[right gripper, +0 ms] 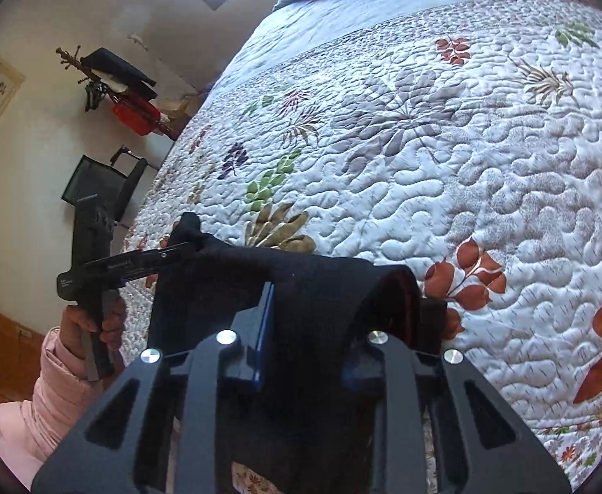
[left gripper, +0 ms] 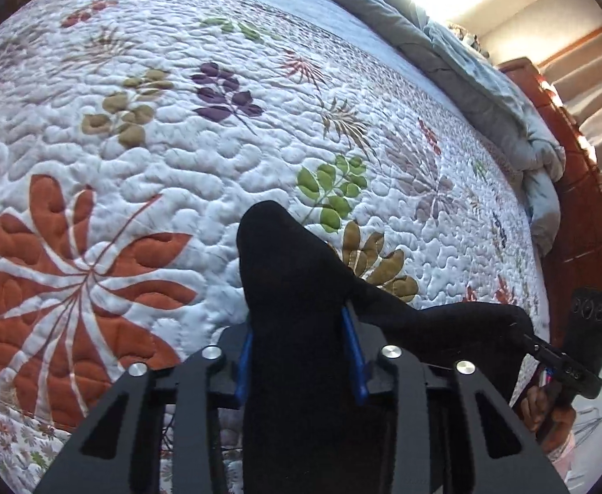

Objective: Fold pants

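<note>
Black pants (left gripper: 284, 255) hang bunched over a white quilted bed cover with leaf prints (left gripper: 136, 123). My left gripper (left gripper: 298, 321) is shut on them, its blue fingers (left gripper: 352, 346) pressed on both sides of a thick fold. From there the cloth runs right to my right gripper (left gripper: 523, 331), which pinches its other end. In the right wrist view the pants (right gripper: 313, 271) fill the jaws of the right gripper (right gripper: 342, 300); its right finger is hidden under cloth. The left gripper (right gripper: 189, 247) clamps a corner at the left, above the quilt (right gripper: 424, 164).
A grey duvet (left gripper: 445, 49) lies rolled along the bed's far side, with red-brown wood (left gripper: 580, 206) beyond it. Left of the bed stand a black chair (right gripper: 107, 185) and a coat rack with bags (right gripper: 115, 82). A pink sleeve (right gripper: 54, 391) is near.
</note>
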{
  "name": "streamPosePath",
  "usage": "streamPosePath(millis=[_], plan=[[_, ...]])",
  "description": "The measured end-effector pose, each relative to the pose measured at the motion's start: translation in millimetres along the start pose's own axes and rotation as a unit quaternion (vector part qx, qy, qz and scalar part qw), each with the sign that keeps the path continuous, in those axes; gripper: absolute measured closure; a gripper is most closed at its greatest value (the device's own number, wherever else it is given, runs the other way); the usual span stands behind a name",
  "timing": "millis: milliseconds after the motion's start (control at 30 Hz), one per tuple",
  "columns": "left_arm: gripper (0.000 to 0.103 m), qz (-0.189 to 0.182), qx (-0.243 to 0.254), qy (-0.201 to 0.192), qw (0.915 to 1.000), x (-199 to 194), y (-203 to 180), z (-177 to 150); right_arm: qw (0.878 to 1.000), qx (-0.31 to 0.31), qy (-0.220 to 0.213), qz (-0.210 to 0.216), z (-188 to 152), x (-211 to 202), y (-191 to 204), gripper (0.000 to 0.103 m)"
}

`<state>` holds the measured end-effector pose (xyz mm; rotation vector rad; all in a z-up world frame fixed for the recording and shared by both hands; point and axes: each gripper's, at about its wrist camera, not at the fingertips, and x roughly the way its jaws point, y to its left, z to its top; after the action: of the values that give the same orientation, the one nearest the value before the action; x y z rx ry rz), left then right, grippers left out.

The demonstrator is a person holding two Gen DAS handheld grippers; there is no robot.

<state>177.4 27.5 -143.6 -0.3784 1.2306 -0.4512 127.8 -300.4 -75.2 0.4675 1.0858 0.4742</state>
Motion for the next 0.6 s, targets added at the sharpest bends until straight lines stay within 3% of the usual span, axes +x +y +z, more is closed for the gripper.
streamPosePath(millis=[133,267,400,500,600], plan=[[0.063,0.025,0.009,0.004,0.9996,15,-1,0,0.998,0.016,0.022,-0.052,-4,19,-15,0.081],[0.050,0.063,0.029,0.009,0.9976,22,-10,2,0.999,0.042,0.012,-0.032,-9,22,-28,0.080],[0.022,0.078,0.023,0.006,0.9967,7,-9,-5,0.999,0.034,0.007,-0.018,-17,4,-21,0.060],[0.020,0.069,0.022,0.011,0.9973,-5,-7,-24,0.999,0.017,0.010,-0.040,-35,-16,-14,0.045],[0.020,0.060,0.019,0.012,0.9979,-16,-8,-47,0.999,0.022,0.013,-0.027,-59,-33,-11,0.045]])
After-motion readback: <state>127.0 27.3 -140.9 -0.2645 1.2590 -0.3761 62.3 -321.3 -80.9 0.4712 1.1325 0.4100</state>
